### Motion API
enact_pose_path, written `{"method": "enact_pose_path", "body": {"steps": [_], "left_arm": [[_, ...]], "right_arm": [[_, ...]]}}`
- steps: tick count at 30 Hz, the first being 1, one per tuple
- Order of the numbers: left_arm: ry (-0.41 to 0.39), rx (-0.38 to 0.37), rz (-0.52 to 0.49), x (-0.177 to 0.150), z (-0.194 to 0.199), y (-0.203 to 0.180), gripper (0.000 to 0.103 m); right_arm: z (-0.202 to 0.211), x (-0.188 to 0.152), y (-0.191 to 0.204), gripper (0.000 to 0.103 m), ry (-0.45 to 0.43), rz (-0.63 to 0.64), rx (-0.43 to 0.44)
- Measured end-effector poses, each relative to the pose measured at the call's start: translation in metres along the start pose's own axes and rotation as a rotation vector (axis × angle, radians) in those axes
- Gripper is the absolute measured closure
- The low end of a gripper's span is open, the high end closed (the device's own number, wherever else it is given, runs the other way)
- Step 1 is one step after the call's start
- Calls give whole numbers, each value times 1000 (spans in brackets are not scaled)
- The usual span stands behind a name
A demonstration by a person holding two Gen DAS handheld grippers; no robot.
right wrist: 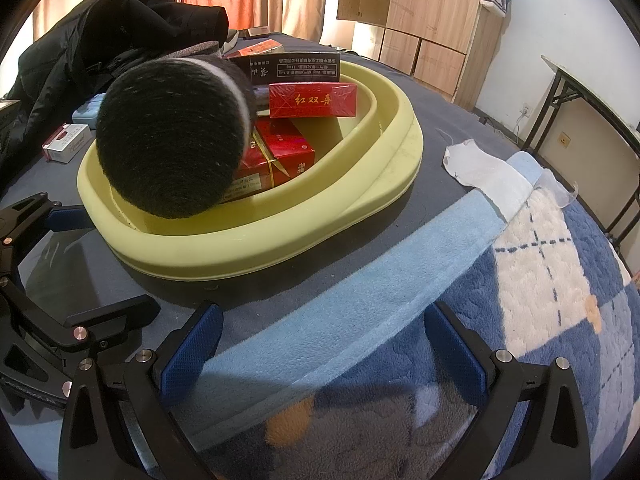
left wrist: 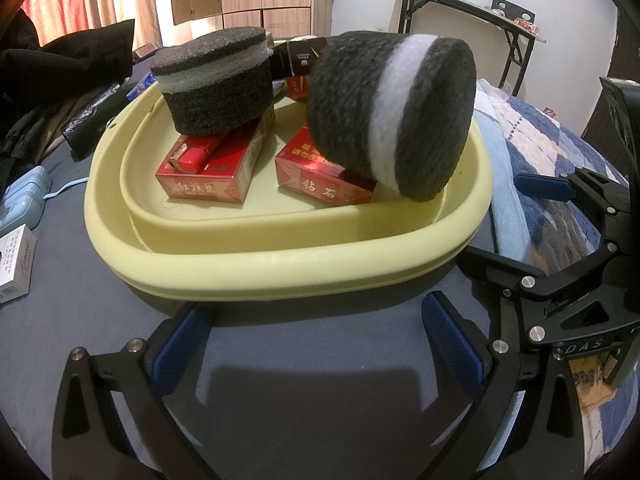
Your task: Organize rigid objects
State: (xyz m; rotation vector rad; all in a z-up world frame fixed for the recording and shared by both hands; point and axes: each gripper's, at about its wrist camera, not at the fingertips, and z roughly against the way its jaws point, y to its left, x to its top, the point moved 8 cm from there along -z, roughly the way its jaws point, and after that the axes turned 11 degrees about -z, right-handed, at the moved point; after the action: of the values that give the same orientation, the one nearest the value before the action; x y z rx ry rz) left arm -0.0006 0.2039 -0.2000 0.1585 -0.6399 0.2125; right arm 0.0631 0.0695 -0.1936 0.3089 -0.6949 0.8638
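A pale yellow basin (left wrist: 280, 264) (right wrist: 360, 216) sits on a grey bed sheet. Inside lie red cigarette boxes (left wrist: 208, 176) (right wrist: 312, 100), with a red lighter (left wrist: 196, 156) on the left one. Two dark foam cylinders with white bands rest on the boxes: one upright (left wrist: 216, 84), one tipped on its side (left wrist: 392, 112) (right wrist: 172, 136). My left gripper (left wrist: 316, 344) stands open just before the basin's near rim, with nothing between its fingers. My right gripper (right wrist: 320, 348) is open over the blanket, to the basin's right; in the left wrist view it shows at the right edge (left wrist: 500, 232).
A white cigarette pack (left wrist: 14, 264) (right wrist: 68, 142) and a light blue case (left wrist: 24, 196) lie left of the basin. Dark clothes (right wrist: 100, 32) pile at the back left. A blue plaid blanket (right wrist: 540, 280) with a white cloth (right wrist: 488, 176) lies right. A folding table (left wrist: 480, 12) stands behind.
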Motion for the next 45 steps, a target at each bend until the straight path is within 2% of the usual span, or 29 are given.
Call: {"method": "enact_pose_path", "body": {"steps": [22, 45], "left_arm": [[0, 0, 1, -5, 3, -1, 0], [1, 1, 1, -4, 0, -2, 0]], "right_arm": [[-11, 5, -10, 0, 0, 2, 1], [-2, 0, -2, 0, 1, 0, 4]]}}
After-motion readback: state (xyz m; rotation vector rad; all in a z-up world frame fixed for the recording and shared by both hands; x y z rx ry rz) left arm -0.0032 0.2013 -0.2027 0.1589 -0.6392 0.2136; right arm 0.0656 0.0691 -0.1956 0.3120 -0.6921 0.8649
